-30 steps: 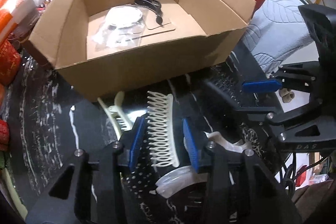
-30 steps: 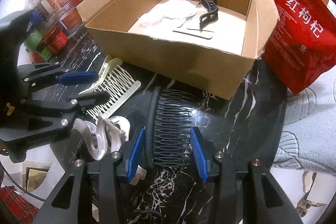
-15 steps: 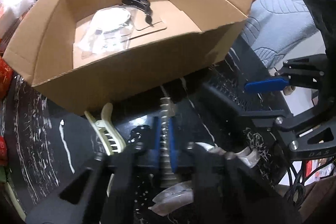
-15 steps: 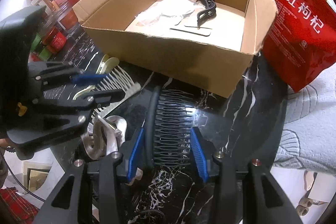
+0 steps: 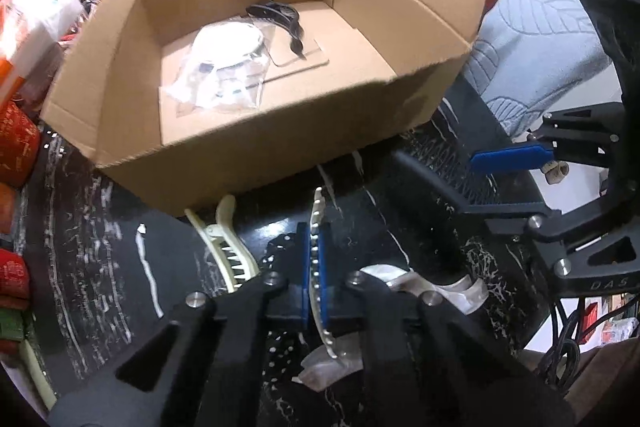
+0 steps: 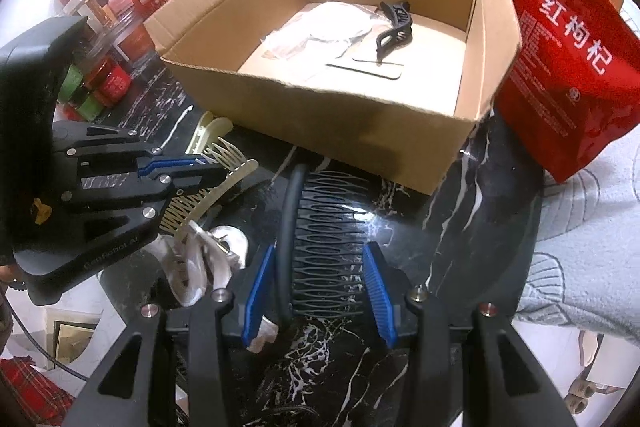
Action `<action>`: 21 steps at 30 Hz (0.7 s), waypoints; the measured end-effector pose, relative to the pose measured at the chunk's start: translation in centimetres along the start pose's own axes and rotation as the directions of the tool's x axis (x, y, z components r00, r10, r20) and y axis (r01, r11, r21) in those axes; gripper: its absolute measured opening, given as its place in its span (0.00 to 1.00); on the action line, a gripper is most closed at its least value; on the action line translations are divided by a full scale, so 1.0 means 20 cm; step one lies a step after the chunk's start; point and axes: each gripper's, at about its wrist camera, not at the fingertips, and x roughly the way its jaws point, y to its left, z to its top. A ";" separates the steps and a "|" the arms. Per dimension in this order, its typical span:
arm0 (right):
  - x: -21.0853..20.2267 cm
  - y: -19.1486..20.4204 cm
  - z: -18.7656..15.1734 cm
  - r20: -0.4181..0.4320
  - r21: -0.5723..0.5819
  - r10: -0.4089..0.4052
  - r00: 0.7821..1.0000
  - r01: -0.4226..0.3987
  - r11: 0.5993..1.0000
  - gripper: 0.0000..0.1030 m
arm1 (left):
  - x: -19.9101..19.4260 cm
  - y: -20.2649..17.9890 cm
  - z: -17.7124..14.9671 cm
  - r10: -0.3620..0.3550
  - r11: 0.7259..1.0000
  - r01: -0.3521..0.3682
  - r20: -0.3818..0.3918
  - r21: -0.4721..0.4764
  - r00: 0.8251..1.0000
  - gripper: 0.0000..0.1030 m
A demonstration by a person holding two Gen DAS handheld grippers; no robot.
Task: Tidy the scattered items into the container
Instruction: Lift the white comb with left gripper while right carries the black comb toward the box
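My left gripper (image 5: 315,247) is shut on a cream comb clip (image 5: 318,211), held edge-on above the black marble table; it also shows in the right wrist view (image 6: 188,171) with the comb (image 6: 208,195) tilted. My right gripper (image 6: 318,291) is open around a black comb clip (image 6: 320,239) lying flat on the table. The open cardboard box (image 5: 248,143) (image 6: 320,115) stands just beyond and holds a black claw clip (image 6: 394,23) and a bagged white item (image 5: 224,59). A cream claw clip (image 5: 224,243) and a pearly white clip (image 6: 204,263) lie on the table.
A red snack bag (image 6: 568,59) leans at the box's right side. Jars and bottles (image 6: 100,27) and red packages (image 5: 16,147) crowd the left. A grey quilted cloth (image 6: 592,247) lies at the right. The table edge is near my grippers.
My left gripper has closed on the cream comb clip and lifted it, turning it edge-on. My right gripper stays open around the black comb clip.
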 end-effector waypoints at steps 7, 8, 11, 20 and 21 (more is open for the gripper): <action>-0.11 0.02 0.02 0.027 -0.005 0.007 1.000 -0.007 1.000 0.44 | -0.14 -0.01 0.04 0.021 1.000 -0.021 0.033 -0.008 0.999 0.03; -0.14 0.03 0.02 0.033 -0.007 0.007 0.999 -0.007 1.000 0.44 | -0.16 -0.01 0.05 0.025 1.000 -0.025 0.038 -0.007 0.999 0.03; -0.20 0.04 0.02 0.047 -0.008 0.010 0.999 -0.009 1.000 0.44 | -0.23 -0.03 0.07 0.037 0.999 -0.036 0.047 -0.010 0.998 0.03; -0.38 0.06 0.02 0.076 -0.002 0.033 0.997 -0.033 0.999 0.44 | -0.39 -0.04 0.14 0.085 0.996 -0.083 0.054 -0.033 0.995 0.03; -0.39 0.06 0.02 0.079 -0.002 0.033 0.996 -0.033 0.999 0.44 | -0.41 -0.04 0.14 0.090 0.995 -0.088 0.056 -0.037 0.994 0.03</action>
